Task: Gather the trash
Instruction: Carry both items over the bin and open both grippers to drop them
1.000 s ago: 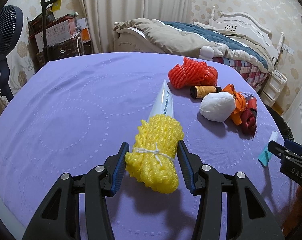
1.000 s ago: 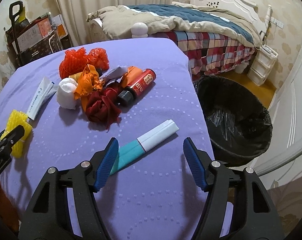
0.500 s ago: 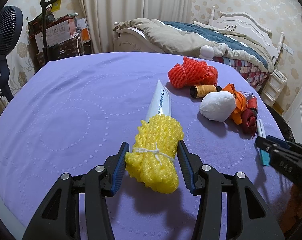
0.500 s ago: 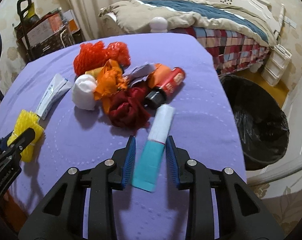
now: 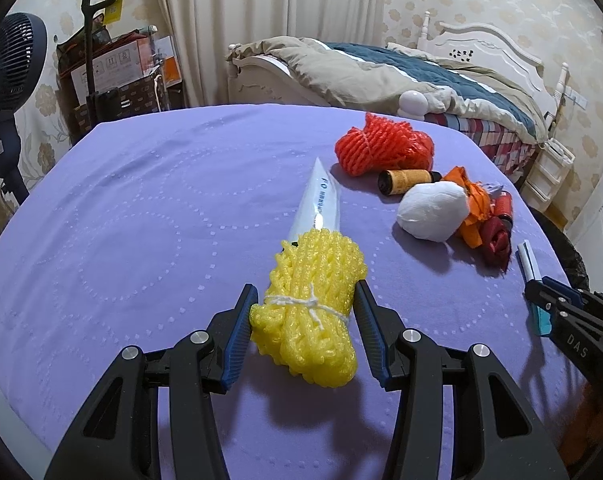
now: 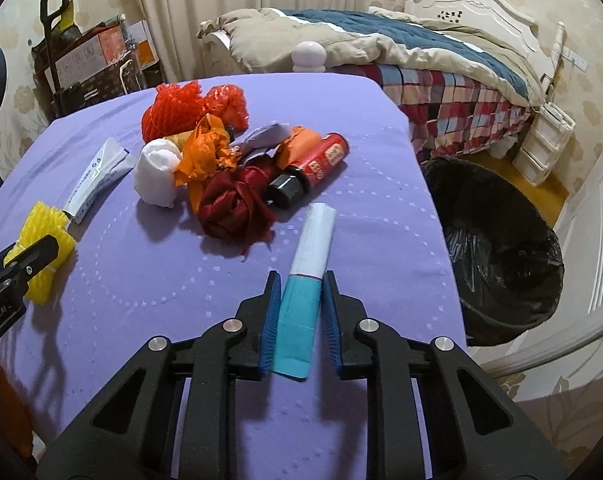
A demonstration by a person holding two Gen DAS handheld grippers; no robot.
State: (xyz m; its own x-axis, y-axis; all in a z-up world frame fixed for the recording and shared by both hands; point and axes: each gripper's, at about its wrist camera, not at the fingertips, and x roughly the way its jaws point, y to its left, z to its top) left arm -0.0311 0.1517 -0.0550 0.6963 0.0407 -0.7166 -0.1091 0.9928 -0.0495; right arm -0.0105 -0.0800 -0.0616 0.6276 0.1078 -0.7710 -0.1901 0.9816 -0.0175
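Note:
My left gripper (image 5: 303,294) is shut on a yellow foam net bundle (image 5: 311,304) lying on the purple table (image 5: 141,220). It also shows in the right wrist view (image 6: 41,248). My right gripper (image 6: 301,280) is shut on a teal and white tube (image 6: 307,276), held just above the cloth. A white tube (image 5: 319,204) lies beyond the yellow bundle. A heap of trash holds a red net (image 6: 181,108), a white wad (image 6: 157,172), orange wrappers (image 6: 205,152), a dark red rag (image 6: 233,204) and a red bottle (image 6: 313,164).
A black lined trash bin (image 6: 497,248) stands on the floor right of the table. A bed (image 6: 421,60) is behind it. A fan (image 5: 9,76) and stacked boxes (image 5: 117,72) stand at the far left.
My right gripper swung over the teal and white tube, closed on it and turned it to point away. My left gripper has stayed shut on the yellow bundle.

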